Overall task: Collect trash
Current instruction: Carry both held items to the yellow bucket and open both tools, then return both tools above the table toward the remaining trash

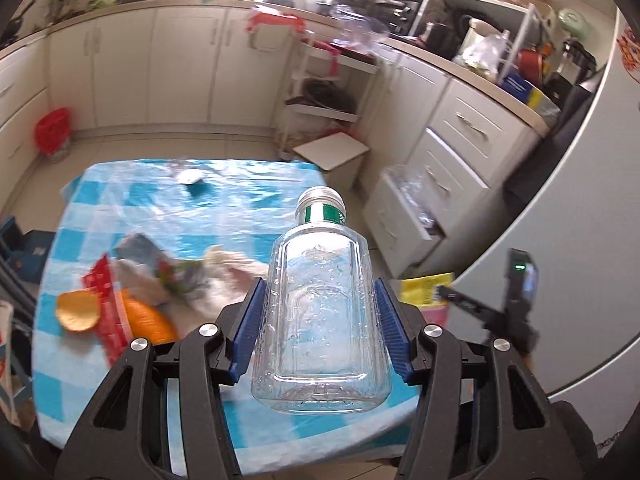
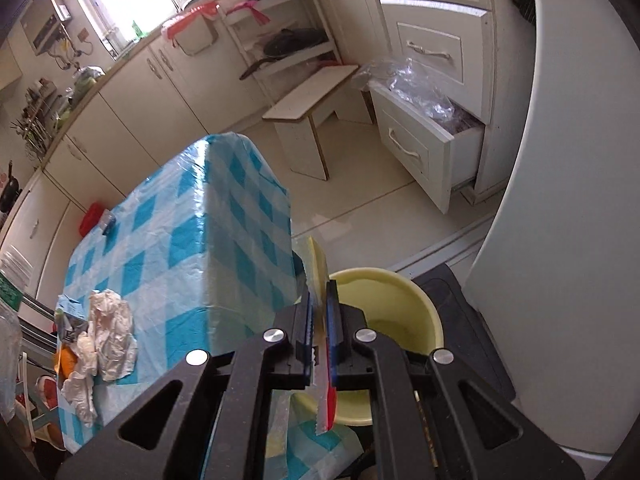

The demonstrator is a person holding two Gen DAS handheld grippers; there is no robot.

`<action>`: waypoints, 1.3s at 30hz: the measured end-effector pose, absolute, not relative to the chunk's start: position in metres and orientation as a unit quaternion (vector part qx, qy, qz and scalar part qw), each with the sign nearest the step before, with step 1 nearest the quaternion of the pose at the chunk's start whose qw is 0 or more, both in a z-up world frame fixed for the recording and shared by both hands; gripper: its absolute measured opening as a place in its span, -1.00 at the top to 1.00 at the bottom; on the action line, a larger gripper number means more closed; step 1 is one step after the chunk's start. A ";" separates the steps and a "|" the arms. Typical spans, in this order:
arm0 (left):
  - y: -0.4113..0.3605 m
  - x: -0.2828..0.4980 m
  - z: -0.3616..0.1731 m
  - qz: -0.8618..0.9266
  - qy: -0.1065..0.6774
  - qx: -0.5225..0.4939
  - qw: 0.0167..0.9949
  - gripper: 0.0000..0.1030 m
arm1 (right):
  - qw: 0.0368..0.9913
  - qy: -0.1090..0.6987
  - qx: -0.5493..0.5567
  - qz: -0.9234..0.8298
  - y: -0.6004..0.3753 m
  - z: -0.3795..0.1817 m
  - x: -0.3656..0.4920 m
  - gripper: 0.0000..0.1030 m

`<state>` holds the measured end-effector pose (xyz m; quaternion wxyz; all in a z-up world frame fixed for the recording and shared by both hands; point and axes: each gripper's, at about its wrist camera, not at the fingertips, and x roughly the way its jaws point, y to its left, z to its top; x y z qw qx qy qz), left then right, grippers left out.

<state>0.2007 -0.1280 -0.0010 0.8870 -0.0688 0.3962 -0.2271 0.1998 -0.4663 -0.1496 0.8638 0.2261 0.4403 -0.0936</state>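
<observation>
My left gripper (image 1: pixel 320 312) is shut on a clear empty plastic bottle (image 1: pixel 320 320) with a green neck band, held above the blue-checked table (image 1: pixel 240 200). On that table lie a red wrapper (image 1: pixel 106 300), an orange packet (image 1: pixel 148 320), a round crisp (image 1: pixel 78 310) and crumpled paper (image 1: pixel 236 268). My right gripper (image 2: pixel 319 312) is shut on a flat yellow and red wrapper (image 2: pixel 320 360), edge-on between the pads, over the rim of a pale yellow bin (image 2: pixel 400 312) beside the table corner. The right gripper (image 1: pixel 500 304) also shows at the right of the left wrist view with the yellow wrapper (image 1: pixel 424 290).
Crumpled white paper (image 2: pixel 104 332) lies on the table's near end. A low white stool (image 2: pixel 312 108) stands on the floor beyond the table. An open drawer (image 2: pixel 424 136) stuffed with plastic bags juts out. A white fridge (image 2: pixel 560 240) stands at the right, cabinets along the back.
</observation>
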 end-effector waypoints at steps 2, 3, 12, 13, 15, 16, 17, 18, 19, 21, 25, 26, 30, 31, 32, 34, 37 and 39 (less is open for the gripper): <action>-0.150 0.202 -0.003 -0.241 0.400 -0.066 0.882 -0.01 | 0.852 0.463 0.224 -0.097 -0.471 -0.165 0.209 0.86; -0.160 0.203 -0.005 -0.248 0.403 -0.066 0.878 -0.01 | 0.845 0.474 0.229 -0.096 -0.473 -0.173 0.213 0.86; -0.245 0.218 -0.049 -0.283 0.444 -0.046 0.849 -0.01 | 0.844 0.445 0.280 -0.104 -0.491 -0.170 0.205 0.21; -0.252 0.218 -0.055 -0.284 0.448 -0.045 0.846 -0.01 | 0.857 0.420 0.277 -0.107 -0.491 -0.157 0.198 0.13; -0.265 0.221 -0.066 -0.284 0.458 -0.041 0.842 -0.01 | 0.889 0.360 0.258 -0.118 -0.489 -0.128 0.185 -0.04; -0.275 0.224 -0.074 -0.285 0.464 -0.037 0.838 -0.01 | 0.903 0.328 0.247 -0.124 -0.486 -0.113 0.178 -0.14; -0.282 0.226 -0.080 -0.285 0.469 -0.033 0.835 -0.01 | 0.917 0.294 0.234 -0.133 -0.485 -0.099 0.169 -0.19; -0.292 0.228 -0.088 -0.285 0.476 -0.029 0.832 -0.01 | 0.928 0.262 0.223 -0.142 -0.483 -0.086 0.159 -0.29; -0.300 0.230 -0.095 -0.284 0.482 -0.026 0.829 -0.01 | 0.935 0.238 0.217 -0.149 -0.482 -0.077 0.153 -0.34; -0.316 0.235 -0.112 -0.280 0.498 -0.017 0.821 -0.01 | 0.942 0.203 0.212 -0.160 -0.483 -0.065 0.143 -0.34; -0.346 0.245 -0.144 -0.273 0.530 0.002 0.803 -0.03 | 0.940 0.191 0.233 -0.160 -0.495 -0.063 0.139 -0.34; -0.349 0.246 -0.148 -0.274 0.533 0.003 0.801 -0.03 | 0.939 0.193 0.238 -0.159 -0.497 -0.065 0.139 -0.34; -0.358 0.249 -0.153 -0.272 0.536 0.012 0.799 -0.08 | 0.937 0.192 0.247 -0.153 -0.503 -0.065 0.140 -0.34; -0.358 0.249 -0.151 -0.271 0.534 0.012 0.801 -0.11 | 0.938 0.190 0.246 -0.153 -0.502 -0.063 0.141 -0.34; -0.356 0.249 -0.149 -0.270 0.532 0.013 0.803 -0.13 | 0.938 0.188 0.247 -0.153 -0.502 -0.063 0.141 -0.35; -0.351 0.246 -0.142 -0.266 0.526 0.014 0.808 -0.16 | 0.938 0.188 0.247 -0.154 -0.501 -0.063 0.141 -0.37; -0.334 0.235 -0.122 -0.254 0.504 0.023 0.825 -0.27 | 0.939 0.191 0.239 -0.158 -0.498 -0.062 0.141 -0.44; -0.319 0.225 -0.107 -0.234 0.483 0.040 0.843 -0.42 | 0.940 0.196 0.230 -0.161 -0.493 -0.060 0.141 -0.50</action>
